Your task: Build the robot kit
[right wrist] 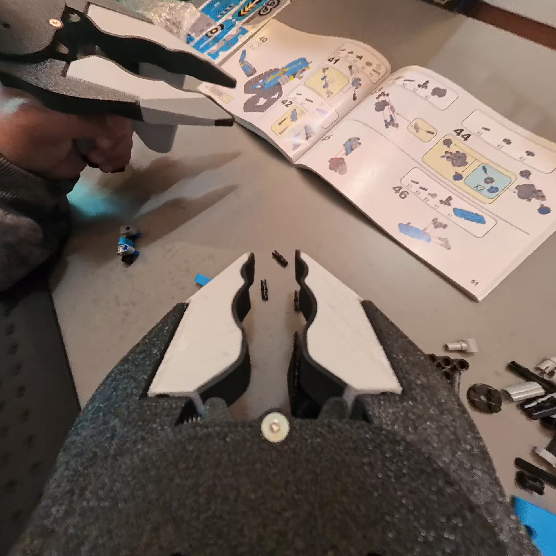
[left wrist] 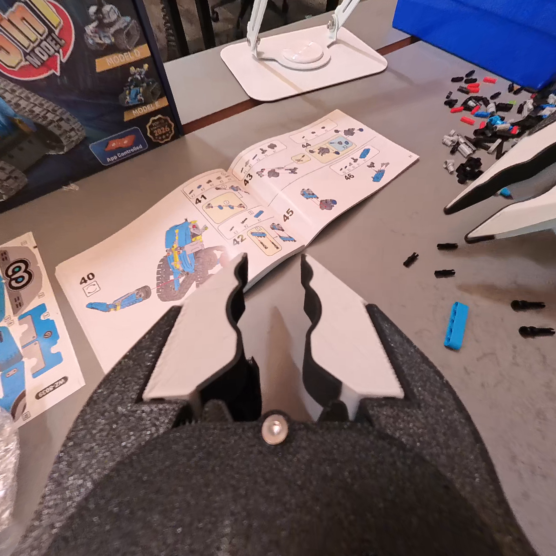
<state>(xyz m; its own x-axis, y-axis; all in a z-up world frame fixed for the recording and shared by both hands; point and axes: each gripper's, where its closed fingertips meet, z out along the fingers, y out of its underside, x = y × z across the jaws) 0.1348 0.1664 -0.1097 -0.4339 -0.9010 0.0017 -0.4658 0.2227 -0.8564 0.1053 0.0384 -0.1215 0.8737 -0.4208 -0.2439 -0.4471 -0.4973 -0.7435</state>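
My left gripper (left wrist: 273, 261) is open and empty. It hovers over the grey table (left wrist: 361, 301) at the near edge of an open instruction booklet (left wrist: 240, 210). It also shows in the right wrist view (right wrist: 230, 102), held by a hand (right wrist: 90, 141). My right gripper (right wrist: 273, 255) is open and empty, low over the table. Three small black pins lie between and just ahead of its fingers: one (right wrist: 279, 258), another (right wrist: 264, 289), and a third (right wrist: 296, 299) against the right finger. The right gripper also shows in the left wrist view (left wrist: 457, 225), near a blue beam (left wrist: 456, 325).
A pile of small black, grey, red and blue parts (left wrist: 496, 120) lies beside a blue bin (left wrist: 481, 30). A white stand base (left wrist: 304, 60), the printed kit box (left wrist: 75, 90) and a sticker sheet (left wrist: 30, 316) surround the booklet. A small blue-grey assembly (right wrist: 128, 243) sits near the hand. From either gripper's tips it is about 15 cm to the small blue-grey assembly (right wrist: 128, 243).
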